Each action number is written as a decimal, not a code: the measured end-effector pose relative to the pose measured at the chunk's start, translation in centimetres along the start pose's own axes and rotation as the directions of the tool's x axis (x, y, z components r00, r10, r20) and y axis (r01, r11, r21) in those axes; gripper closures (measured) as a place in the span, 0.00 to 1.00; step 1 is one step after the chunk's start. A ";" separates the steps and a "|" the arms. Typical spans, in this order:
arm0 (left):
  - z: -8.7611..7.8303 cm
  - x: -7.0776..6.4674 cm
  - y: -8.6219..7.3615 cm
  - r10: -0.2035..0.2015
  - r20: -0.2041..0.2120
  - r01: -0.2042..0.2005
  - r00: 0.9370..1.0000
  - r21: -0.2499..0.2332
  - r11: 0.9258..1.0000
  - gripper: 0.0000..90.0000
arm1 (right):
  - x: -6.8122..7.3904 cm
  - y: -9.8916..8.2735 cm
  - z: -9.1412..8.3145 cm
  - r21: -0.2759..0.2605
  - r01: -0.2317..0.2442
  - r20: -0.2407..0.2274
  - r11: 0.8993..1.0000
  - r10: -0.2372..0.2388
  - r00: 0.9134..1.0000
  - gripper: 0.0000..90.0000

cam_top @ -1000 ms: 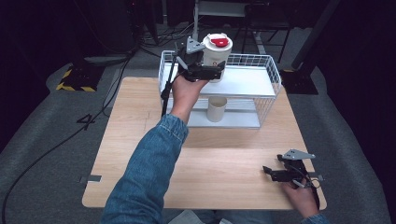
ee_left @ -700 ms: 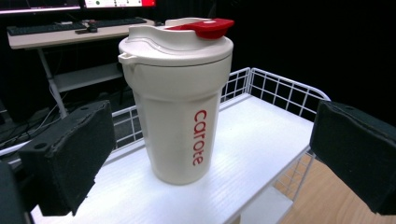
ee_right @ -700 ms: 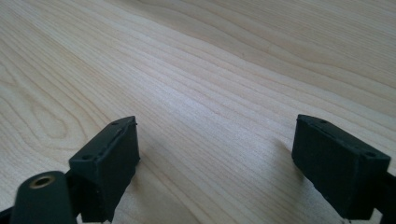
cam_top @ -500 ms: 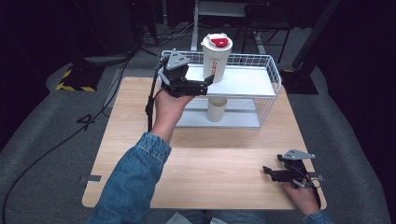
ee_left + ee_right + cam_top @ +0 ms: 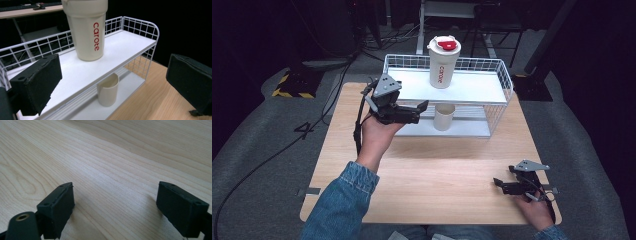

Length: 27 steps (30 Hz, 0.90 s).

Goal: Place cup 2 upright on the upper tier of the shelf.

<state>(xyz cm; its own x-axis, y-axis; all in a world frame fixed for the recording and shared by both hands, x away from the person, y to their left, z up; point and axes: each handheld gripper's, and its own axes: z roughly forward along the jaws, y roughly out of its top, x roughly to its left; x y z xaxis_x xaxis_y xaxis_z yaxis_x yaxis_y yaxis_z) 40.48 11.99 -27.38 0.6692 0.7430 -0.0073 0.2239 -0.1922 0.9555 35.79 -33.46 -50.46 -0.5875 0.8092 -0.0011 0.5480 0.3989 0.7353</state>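
Dark studio surroundings frame a pale wooden worktop [image 5: 422, 180], at whose far edge a white wire rack [image 5: 499, 82] of two shelves is set. At upper centre of the high view, a cream tumbler [image 5: 443, 62] with a red-centred lid is seen upright on the rack's top shelf; a small cream cup [image 5: 444, 117] is placed on the lower shelf beneath it. The left claw [image 5: 424, 105] is held at centre left, just beside the rack, its jaws spread wide with nothing between them and pointed toward the cup. At lower right, the right claw [image 5: 497, 182] is rested on the worktop, jaws parted and empty. If the cup is to be taken, a low, level entry under the top shelf would be advised, with the cup centred before any squeeze.
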 end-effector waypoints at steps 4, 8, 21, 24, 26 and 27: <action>-1.3 0.1 -1.4 -0.005 -0.002 0.005 1.000 0.016 1.000 0.01 | 0.0 0.0 0.0 0.001 0.000 0.000 1.000 0.000 1.000 0.17; -2.2 0.1 -3.0 -0.006 -0.007 0.006 1.000 0.038 0.999 0.01 | 0.0 0.0 0.0 0.000 0.001 0.000 1.000 -0.001 1.000 0.17; -4.6 0.4 -8.4 -0.040 -0.002 0.040 0.999 0.059 0.997 0.00 | 0.0 0.0 0.0 -0.001 0.001 -0.002 1.000 -0.001 1.000 0.17; -4.9 0.4 -9.8 -0.050 -0.007 0.051 0.999 0.070 0.996 0.01 | 0.0 0.0 0.0 -0.001 0.000 -0.002 1.000 0.000 1.000 0.17; -4.9 0.5 -10.7 -0.054 -0.008 0.055 0.999 0.085 0.995 0.01 | 0.0 0.0 0.0 0.000 0.001 0.000 1.000 -0.001 1.000 0.17; -4.9 0.4 -11.3 -0.056 -0.017 0.057 0.998 0.097 0.994 0.01 | 0.0 0.0 0.0 -0.001 0.001 -0.002 1.000 -0.001 1.000 0.17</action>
<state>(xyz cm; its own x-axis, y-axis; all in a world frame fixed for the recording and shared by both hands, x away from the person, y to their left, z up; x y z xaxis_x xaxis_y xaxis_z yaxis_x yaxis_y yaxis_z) 34.78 17.61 -36.75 0.6438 0.7632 -0.0556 0.3292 -0.2106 0.9205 35.79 -33.46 -50.47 -0.5891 0.8081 -0.0002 0.5471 0.3990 0.7359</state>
